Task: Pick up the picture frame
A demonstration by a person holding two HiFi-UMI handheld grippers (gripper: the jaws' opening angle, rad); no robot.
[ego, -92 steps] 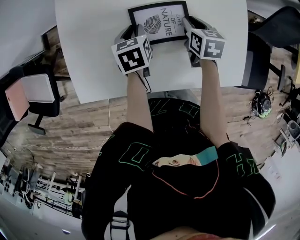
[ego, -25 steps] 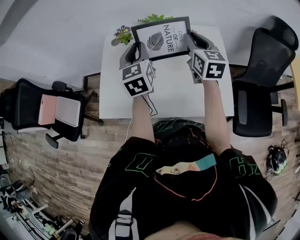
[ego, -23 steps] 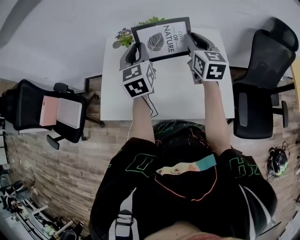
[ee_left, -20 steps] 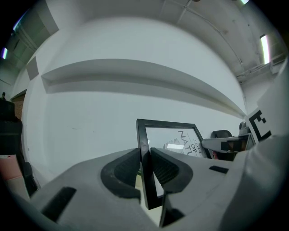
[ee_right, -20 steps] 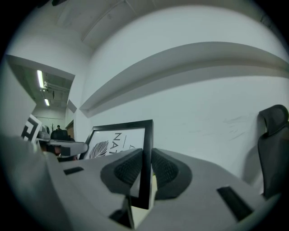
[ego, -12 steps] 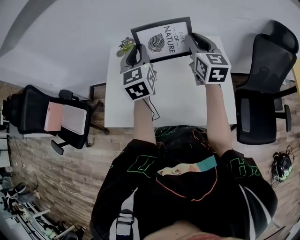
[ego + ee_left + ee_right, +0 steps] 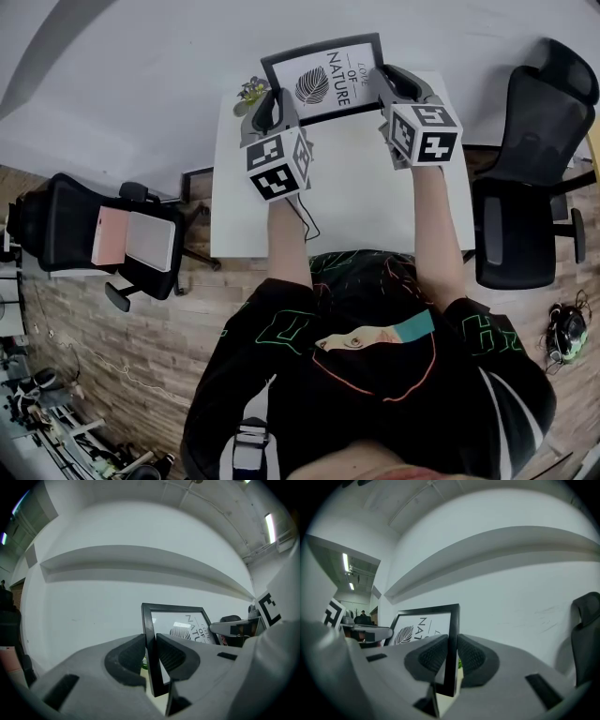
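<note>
Two lower corners of the picture frame point(image 7: 323, 77) are covered in head view by the left tool point(image 7: 269, 101) & right tool point(image 7: 382, 82), so its bottom edge shows only in part. In both gripper views each tool's grey body cuts off the frame's lower part too. Small plant point(image 7: 249, 91) at the far left corner of the bench point(image 7: 356, 197) is half hidden behind the left tool. Smaller words on the print are hard to read; only "NATURE" is clear. Frame: thin black border, white sheet w/ dark leaf drawing & black lettering, glass front w/ a bright reflection in left gripper view. It's held upright on its side, lettering running sideways, over the bench's far edge in front of a white wall point(image 7: 141, 56), apparently clear of the bench top. Left tool's jaws are partway closed, pads pressed front & back on the frame's left side bar; right tool does the same on the right side bar. Left chair point(image 7: 66, 234) carries pink & white flat items point(image 7: 131, 239); right chair point(image 7: 530, 206) is cut off at pic edge.
</note>
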